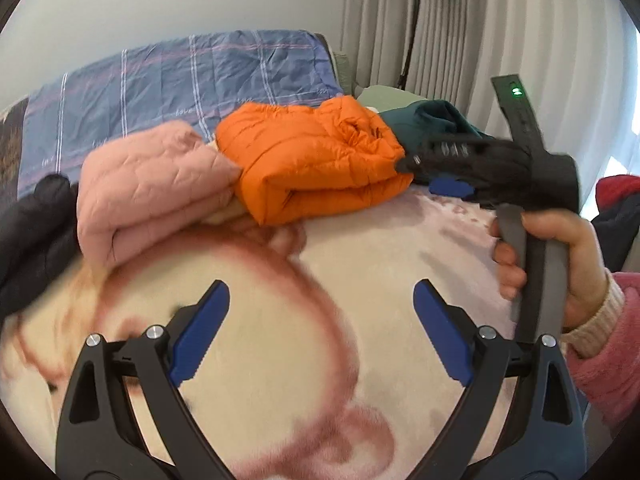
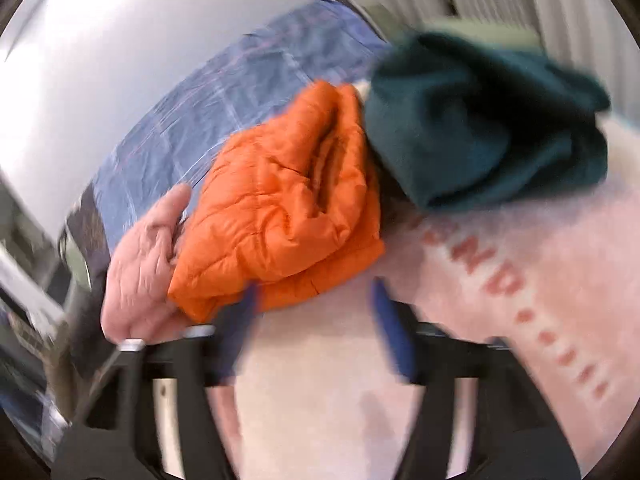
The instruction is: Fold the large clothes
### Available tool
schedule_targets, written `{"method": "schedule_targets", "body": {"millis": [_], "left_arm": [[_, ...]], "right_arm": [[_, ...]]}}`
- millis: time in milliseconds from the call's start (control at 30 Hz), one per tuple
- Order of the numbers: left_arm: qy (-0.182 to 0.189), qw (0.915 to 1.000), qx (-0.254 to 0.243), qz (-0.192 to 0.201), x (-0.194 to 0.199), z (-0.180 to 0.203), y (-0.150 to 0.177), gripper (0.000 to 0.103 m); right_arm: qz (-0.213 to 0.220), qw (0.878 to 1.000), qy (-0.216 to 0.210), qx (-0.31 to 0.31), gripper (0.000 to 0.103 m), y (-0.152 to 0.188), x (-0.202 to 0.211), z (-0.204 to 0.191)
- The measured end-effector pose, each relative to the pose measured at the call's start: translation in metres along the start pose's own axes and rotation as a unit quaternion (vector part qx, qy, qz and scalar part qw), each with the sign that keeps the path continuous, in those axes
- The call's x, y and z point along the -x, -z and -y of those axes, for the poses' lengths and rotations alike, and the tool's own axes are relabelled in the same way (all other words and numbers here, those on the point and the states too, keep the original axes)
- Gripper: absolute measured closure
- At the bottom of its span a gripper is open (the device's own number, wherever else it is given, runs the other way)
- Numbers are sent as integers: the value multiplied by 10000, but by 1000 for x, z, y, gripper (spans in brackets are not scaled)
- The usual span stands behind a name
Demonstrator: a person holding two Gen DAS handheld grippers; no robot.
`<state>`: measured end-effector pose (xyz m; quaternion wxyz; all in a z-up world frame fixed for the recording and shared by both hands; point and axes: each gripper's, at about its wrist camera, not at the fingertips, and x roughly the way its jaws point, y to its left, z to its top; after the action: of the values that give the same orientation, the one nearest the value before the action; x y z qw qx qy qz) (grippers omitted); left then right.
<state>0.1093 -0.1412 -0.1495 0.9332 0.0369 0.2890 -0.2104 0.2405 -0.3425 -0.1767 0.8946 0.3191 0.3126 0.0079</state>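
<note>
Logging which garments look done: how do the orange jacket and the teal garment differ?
The orange jacket is shiny and quilted; the teal garment looks matte and smooth. The orange jacket is folded into a neat flat bundle; the teal garment is a looser heap. Both lie on the pale blanket, side by side.

- The left claw [image 1: 320,332] has black arms, blue toothed pads and shiny silver screws.
- The right claw [image 1: 436,174] is black with blue pads, a grey handle and a small green light.
- The right hand [image 1: 560,264] has bare skin and a fluffy pink sleeve with a pale cuff.
</note>
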Motion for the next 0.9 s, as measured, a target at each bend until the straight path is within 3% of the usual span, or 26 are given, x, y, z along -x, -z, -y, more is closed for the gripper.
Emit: {"method": "schedule_targets", "body": {"millis": [100,133,167,200,300,367,433,500,667,800,900], "left_arm": [[-17,9998,181,-9,3,-10,7,9],[-31,9997,232,-21,3,-14,9,9],[-69,9996,283,-41,3,-19,11,9],[-125,9994,320,-70,2,-25,12,9],[-259,9988,400,-139,-1,-39,15,9],[-322,9980,525,-172,-3,-50,16,9],[-317,9972,662,-147,-3,-57,16,9],[-307,9967,738,-112,-4,-60,12,9],[-423,9976,540,20,-4,-36,-4,4],[-511,9975,372,312,8,-5,-15,2],[-563,9967,364,468,20,16,-23,2]], "right_arm": [[-271,9963,-46,-809,25,-11,-32,9],[-304,9951,-112,-931,36,-14,-44,12],[-365,9949,-123,-930,72,-19,-55,12],[-356,9948,-83,-947,81,-25,-65,13],[-27,9976,236,-649,87,-50,-89,15],[-137,9987,243,-421,83,-54,-98,13],[-177,9992,361,-84,71,-47,-88,4],[-106,9978,617,218,41,-37,-69,-2],[343,9878,980,1163,34,10,20,-13],[844,9756,1248,1598,22,47,90,-24],[1147,9702,1287,1700,20,69,132,-27]]}}
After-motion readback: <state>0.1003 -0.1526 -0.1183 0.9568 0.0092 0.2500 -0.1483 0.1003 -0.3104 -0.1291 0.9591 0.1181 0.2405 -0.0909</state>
